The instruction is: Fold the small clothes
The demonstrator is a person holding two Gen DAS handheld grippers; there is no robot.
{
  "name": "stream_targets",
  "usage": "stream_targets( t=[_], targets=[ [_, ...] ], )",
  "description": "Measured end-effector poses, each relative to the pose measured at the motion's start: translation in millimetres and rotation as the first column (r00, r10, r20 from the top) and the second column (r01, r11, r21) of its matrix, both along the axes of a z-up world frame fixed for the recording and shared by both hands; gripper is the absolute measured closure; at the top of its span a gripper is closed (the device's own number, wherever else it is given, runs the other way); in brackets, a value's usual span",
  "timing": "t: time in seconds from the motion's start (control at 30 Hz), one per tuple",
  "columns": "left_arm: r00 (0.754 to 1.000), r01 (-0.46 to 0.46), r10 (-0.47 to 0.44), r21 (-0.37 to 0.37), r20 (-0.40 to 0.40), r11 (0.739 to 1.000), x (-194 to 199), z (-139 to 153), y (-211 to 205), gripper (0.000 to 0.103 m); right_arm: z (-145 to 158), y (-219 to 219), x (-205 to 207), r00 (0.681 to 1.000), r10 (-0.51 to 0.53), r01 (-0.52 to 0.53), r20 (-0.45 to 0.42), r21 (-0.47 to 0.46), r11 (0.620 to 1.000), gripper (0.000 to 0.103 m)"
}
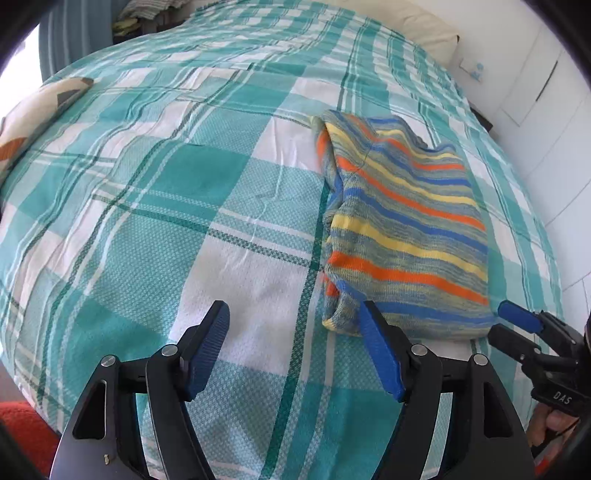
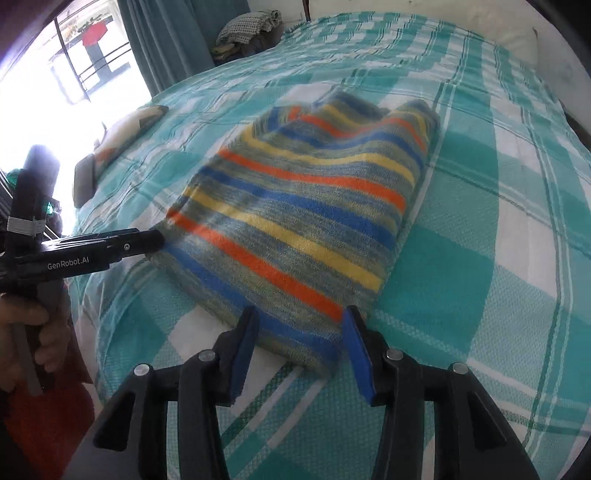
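Observation:
A folded knit garment (image 1: 402, 229) with orange, yellow, blue and grey stripes lies flat on the teal plaid bedspread (image 1: 147, 206). My left gripper (image 1: 293, 332) stands open over the bedspread; its right finger is just beside the garment's near left corner and nothing is between its fingers. In the right wrist view the garment (image 2: 306, 206) stretches away from my right gripper (image 2: 301, 321), which is open with the near corner of the fold lying between its blue pads. The left gripper (image 2: 147, 240) shows at the garment's left corner, held by a hand (image 2: 22, 325).
A patterned pillow (image 1: 33, 110) lies at the bed's left side, a cream pillow (image 1: 424, 33) at the far end. White cupboard doors (image 1: 535, 92) stand to the right. A window (image 2: 74, 74), teal curtain (image 2: 166, 37) and a clothes pile (image 2: 251, 26) lie beyond the bed.

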State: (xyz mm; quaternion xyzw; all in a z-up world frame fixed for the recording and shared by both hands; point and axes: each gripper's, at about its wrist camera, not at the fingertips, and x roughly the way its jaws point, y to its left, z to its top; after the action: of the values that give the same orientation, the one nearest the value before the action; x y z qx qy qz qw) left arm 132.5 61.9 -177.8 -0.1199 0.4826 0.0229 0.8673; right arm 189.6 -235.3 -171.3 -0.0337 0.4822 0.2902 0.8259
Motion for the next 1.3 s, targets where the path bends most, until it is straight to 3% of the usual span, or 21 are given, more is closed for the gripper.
stream_targets(
  t=[0.07, 0.13, 0.43, 0.7, 0.93, 1.03, 1.3],
  targets=[
    [1.000, 0.002, -0.003, 0.051, 0.017, 0.999, -9.3, 8.9, -3.7, 0.020, 16.0, -19.8, -20.3, 0.997, -0.077, 0.075, 0.019, 0.115, 0.991, 0.032],
    [1.000, 0.006, -0.008, 0.095, 0.020, 0.995, -13.5, 12.6, -7.6, 0.020, 24.3, -36.3, -44.7, 0.988, -0.145, 0.134, 0.062, 0.148, 0.980, 0.027],
    [1.000, 0.004, -0.005, 0.129, 0.012, 0.992, -17.8, 16.0, -8.7, 0.020, -0.4, -77.2, -88.9, 0.960, -0.279, 0.276, 0.009, 0.098, 0.956, 0.027],
    [1.000, 0.002, -0.006, 0.161, 0.021, 0.987, -20.5, 20.1, -8.5, 0.020, -3.1, -79.2, -92.3, 0.958, -0.288, 0.286, 0.002, 0.104, 0.952, 0.027],
    [0.999, -0.018, 0.016, 0.067, 0.032, 0.998, -19.1, 8.7, 5.6, 0.020, -10.6, -75.0, -96.1, 0.965, -0.262, 0.261, 0.004, 0.085, 0.962, 0.027],
    [0.998, 0.002, -0.007, 0.070, 0.063, 0.998, -20.3, 3.5, 4.3, 0.020, -11.7, -76.7, -95.8, 0.963, -0.268, 0.266, 0.016, 0.079, 0.961, 0.027],
    [0.995, 0.058, -0.066, 0.094, 0.080, 0.994, -25.7, -4.4, -4.0, 0.020, -5.3, -61.8, -95.7, 0.957, -0.284, 0.287, 0.052, -0.054, 0.957, 0.027]
  ],
)
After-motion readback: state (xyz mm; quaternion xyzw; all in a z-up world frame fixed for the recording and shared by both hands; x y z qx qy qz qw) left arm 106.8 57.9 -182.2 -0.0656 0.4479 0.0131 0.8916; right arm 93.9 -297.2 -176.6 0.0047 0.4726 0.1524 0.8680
